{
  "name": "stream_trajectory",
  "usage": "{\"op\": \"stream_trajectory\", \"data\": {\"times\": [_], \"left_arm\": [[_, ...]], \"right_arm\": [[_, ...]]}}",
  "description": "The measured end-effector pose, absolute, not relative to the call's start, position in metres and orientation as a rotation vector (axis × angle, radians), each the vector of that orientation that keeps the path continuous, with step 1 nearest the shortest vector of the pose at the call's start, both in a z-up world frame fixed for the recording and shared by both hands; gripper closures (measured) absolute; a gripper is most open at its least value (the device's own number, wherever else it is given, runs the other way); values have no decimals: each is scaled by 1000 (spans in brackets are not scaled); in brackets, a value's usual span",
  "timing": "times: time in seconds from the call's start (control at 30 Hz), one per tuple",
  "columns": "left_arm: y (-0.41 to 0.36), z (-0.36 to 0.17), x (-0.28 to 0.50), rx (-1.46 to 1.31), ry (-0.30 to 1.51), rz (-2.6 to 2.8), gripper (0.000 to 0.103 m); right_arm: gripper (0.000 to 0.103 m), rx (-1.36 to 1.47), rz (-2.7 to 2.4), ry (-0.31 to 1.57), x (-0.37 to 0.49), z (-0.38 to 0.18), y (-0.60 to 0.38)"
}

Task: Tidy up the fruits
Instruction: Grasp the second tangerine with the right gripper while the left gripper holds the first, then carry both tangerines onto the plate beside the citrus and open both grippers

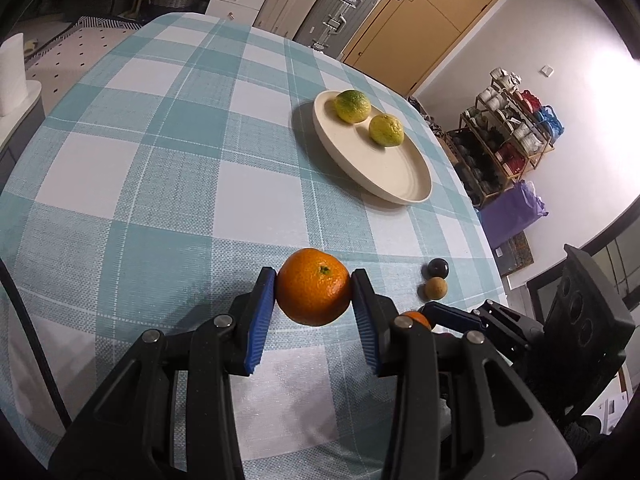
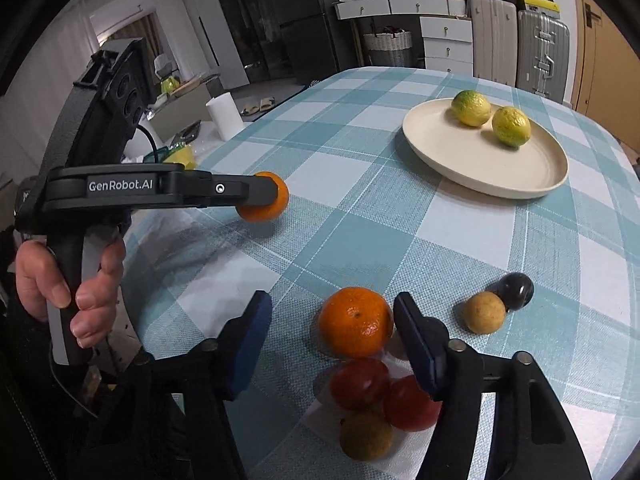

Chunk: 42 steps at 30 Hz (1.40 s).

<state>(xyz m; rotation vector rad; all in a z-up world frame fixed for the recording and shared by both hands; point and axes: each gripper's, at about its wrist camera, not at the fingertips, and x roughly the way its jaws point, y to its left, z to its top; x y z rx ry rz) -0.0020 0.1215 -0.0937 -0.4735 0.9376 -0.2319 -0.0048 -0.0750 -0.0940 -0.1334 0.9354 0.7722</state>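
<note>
My left gripper (image 1: 313, 280) is shut on an orange mandarin (image 1: 314, 286), held just above the checked tablecloth; the right wrist view shows it from the side (image 2: 276, 200). My right gripper (image 2: 332, 300) stands open around a second mandarin (image 2: 356, 322) on the cloth. Its right pad is close against the fruit and its left pad stands well apart. A cream plate (image 2: 480, 176) at the far right holds two yellow-green citrus fruits (image 2: 471, 108) (image 2: 511, 126). Two red fruits (image 2: 360, 384) and a brownish one (image 2: 366, 436) lie under the right gripper.
A tan round fruit (image 2: 484, 312) and a dark one (image 2: 518, 290) lie touching to the right of the second mandarin. A person's hand (image 2: 80, 292) grips the left handle. A paper towel roll (image 2: 225, 114) stands beyond the table's left edge. Suitcases and drawers line the back.
</note>
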Motion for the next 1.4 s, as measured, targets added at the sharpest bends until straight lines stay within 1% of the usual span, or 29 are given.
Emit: {"op": "stream_trajectory", "data": {"times": [0.1, 0.13, 0.17, 0.23, 0.37, 0.53, 0.63, 0.9, 1.2, 1.4], "left_arm": [[123, -94, -3, -476, 936, -231, 68], [123, -94, -3, -476, 938, -232, 68], [122, -94, -2, -476, 939, -232, 68], [122, -95, -2, -476, 943, -232, 68], [122, -96, -1, -474, 944, -230, 68], [121, -96, 1, -469, 944, -228, 68], [119, -95, 3, -462, 946, -232, 68], [107, -86, 23, -439, 947, -250, 68], [84, -63, 72, -410, 935, -281, 68], [64, -52, 117, -390, 936, -304, 68]], "right_arm": [[44, -187, 746, 929, -6, -94, -69], [47, -208, 736, 929, -6, -95, -67], [53, -235, 720, 923, -6, -95, -65], [62, -284, 682, 913, -4, -96, -60], [63, -324, 661, 929, 1, -101, -58], [65, -307, 666, 933, 4, -101, -62], [65, -233, 701, 937, 6, -98, -69], [65, -41, 729, 875, 25, -77, -98], [65, 88, 725, 795, 69, -47, -128], [65, 146, 704, 777, 110, -35, -145]]}}
